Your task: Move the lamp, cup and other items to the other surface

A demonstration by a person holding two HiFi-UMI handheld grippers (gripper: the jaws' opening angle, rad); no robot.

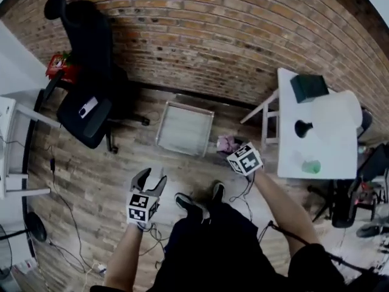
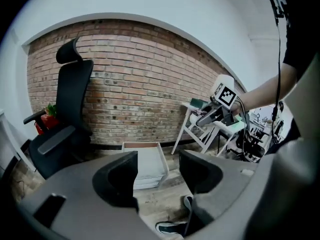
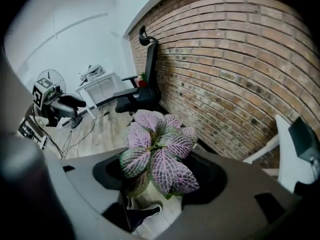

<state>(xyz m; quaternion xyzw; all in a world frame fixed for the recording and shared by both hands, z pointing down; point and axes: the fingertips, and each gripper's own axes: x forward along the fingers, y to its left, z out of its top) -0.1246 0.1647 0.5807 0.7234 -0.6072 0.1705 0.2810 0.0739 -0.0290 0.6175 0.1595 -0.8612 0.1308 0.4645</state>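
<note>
Step in hand: transfer of one of the "other items", judged to be in mid-carry. The right gripper [image 3: 159, 179] has its jaws set around a small potted plant [image 3: 157, 151] with pink-veined leaves; the plant stands upright between the jaws, clear of the wooden floor [image 1: 91, 181], with a shoe [image 3: 142, 215] visible below it. The leaves cover the pad contact, so the grip on the pot is inferred from the plant hanging free rather than seen directly. The left gripper [image 1: 152, 181] has its jaws apart with nothing between them; only a white tray [image 2: 145, 164] lying on the floor well beyond shows through the gap. The remaining task items are on the white table [image 1: 331, 145] at the person's right: the black lamp [image 1: 302, 128] near the middle, the green cup [image 1: 311, 166] toward the near edge, and a dark green box [image 1: 309, 87] at the far end, all apart from one another. A second white table [image 1: 7, 132] stands at the far left, past the black office chair [image 1: 91, 111]; it is the probable destination. Next move: carry the plant level to that surface, lower until the pot base is seated, then open the jaws. Keep the pot upright throughout, as tilt risks spilling soil. The free left gripper may be used for the cup or lamp on the return pass
</note>
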